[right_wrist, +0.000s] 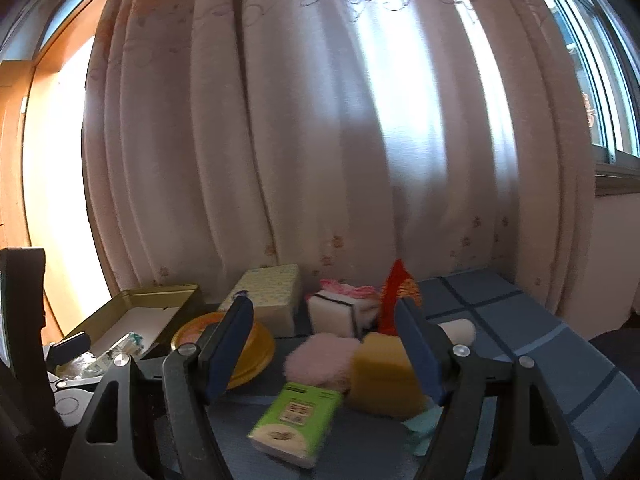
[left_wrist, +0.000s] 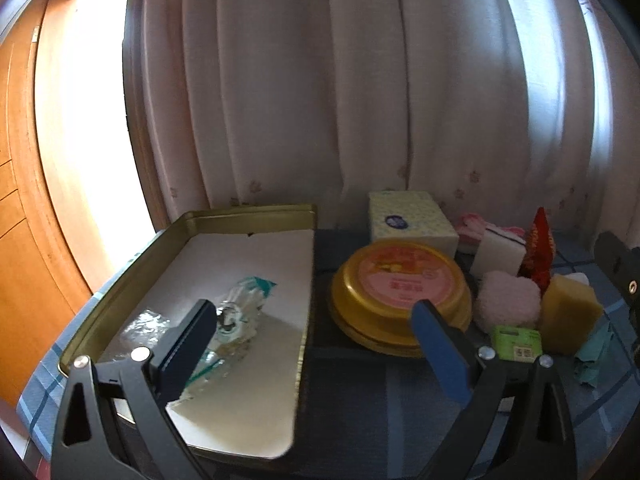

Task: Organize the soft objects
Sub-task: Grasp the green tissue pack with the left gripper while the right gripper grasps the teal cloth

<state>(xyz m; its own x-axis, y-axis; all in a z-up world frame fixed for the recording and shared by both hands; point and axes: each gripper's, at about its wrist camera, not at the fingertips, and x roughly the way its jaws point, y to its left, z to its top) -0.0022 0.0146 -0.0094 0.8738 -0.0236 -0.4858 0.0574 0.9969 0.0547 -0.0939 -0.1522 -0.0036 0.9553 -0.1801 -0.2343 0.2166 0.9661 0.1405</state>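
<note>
the left gripper stands with its jaws wide apart and nothing between the pads; its left finger hangs over the gold tin tray, its right finger before the round yellow tin. inside the tray, on its white liner, lies a crinkled clear plastic packet with teal print.

the right gripper is likewise spread, jaws parted and gripping nothing. in the right wrist view the soft items lie framed between its fingers on the blue checked tablecloth: a green tissue pack nearest the camera, lying flat; a yellow sponge just right of it, partly behind the right finger; a pink fluffy puff behind the tissue pack and touching the sponge.

further back stand a white sponge with a dark band, a pink cloth item behind it, and a red packet upright at its right. a pale yellow tissue box sits near the curtain, behind the round tin. a cream roll lies right of the right finger. a teal scrap lies under the sponge's near corner; contact cannot be confirmed.

all soft items remain outside the tray, to its right.
</note>
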